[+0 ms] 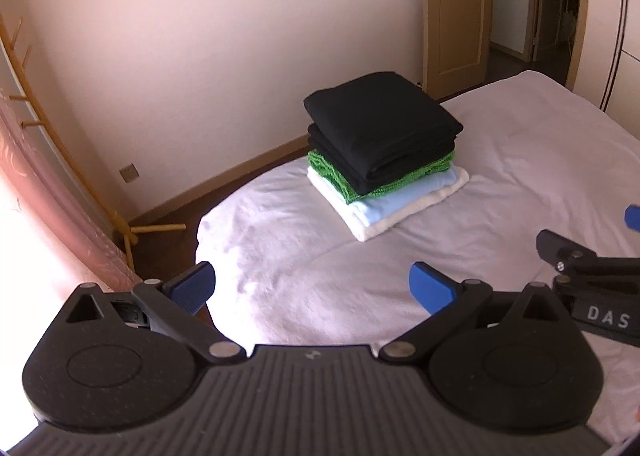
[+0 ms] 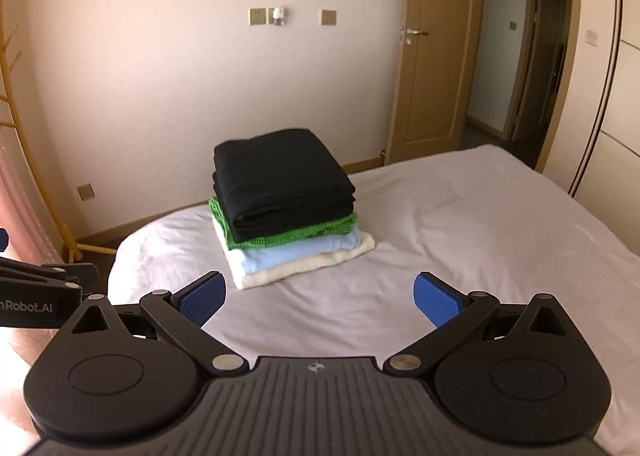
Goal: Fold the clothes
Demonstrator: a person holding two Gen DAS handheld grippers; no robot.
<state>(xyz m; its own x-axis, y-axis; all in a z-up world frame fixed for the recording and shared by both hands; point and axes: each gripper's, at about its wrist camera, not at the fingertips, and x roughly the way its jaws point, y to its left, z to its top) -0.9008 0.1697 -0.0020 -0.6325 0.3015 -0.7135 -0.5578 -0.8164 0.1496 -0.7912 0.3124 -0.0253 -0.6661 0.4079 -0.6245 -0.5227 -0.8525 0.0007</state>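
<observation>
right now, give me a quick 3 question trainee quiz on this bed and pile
1. True or false: the left gripper holds a garment.
2. Which garment tops the folded stack? A green, B black, C white
3. What does the stack rest on?

Key:
1. False; it is open and empty, as is the right gripper.
2. B, the black garment.
3. The bed, with a white towel at the bottom.

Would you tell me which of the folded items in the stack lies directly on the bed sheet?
The cream-white fluffy piece at the very bottom lies on the bed sheet; the light blue, green and black items all rest above it.
</observation>
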